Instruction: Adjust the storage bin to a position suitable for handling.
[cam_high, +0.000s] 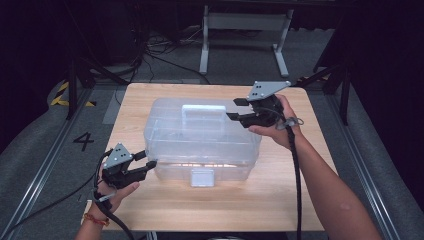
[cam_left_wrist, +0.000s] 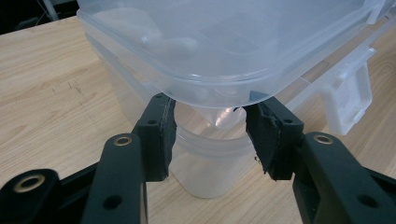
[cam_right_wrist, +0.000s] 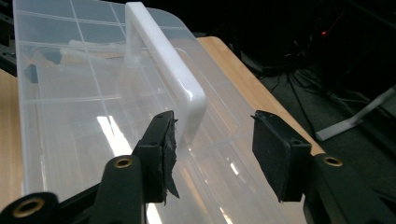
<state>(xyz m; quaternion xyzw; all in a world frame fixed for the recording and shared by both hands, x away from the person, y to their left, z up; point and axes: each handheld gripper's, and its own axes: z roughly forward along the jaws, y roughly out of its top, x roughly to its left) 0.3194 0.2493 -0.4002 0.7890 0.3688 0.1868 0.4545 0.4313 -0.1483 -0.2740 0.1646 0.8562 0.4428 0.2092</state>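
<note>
A clear plastic storage box (cam_high: 200, 137) with a lid stands in the middle of the wooden table (cam_high: 280, 200). It has a white handle (cam_high: 202, 110) on top and a white latch (cam_high: 202, 177) on its front. My left gripper (cam_high: 149, 159) is open at the box's front left corner. In the left gripper view, the lid's rounded corner (cam_left_wrist: 224, 46) hangs just over the gap of my left gripper (cam_left_wrist: 210, 116), and the latch (cam_left_wrist: 348, 100) is at the right. My right gripper (cam_high: 233, 109) is open over the lid's right end. In the right gripper view, the handle's (cam_right_wrist: 159, 60) near end sits between the jaws of my right gripper (cam_right_wrist: 215, 135), untouched.
The table's far edge borders a grey floor with cables and a white metal frame (cam_high: 245, 22). A painted "4" (cam_high: 83, 141) and yellow-black tape (cam_high: 62, 95) mark the floor at left. Bare wood lies in front of and right of the box.
</note>
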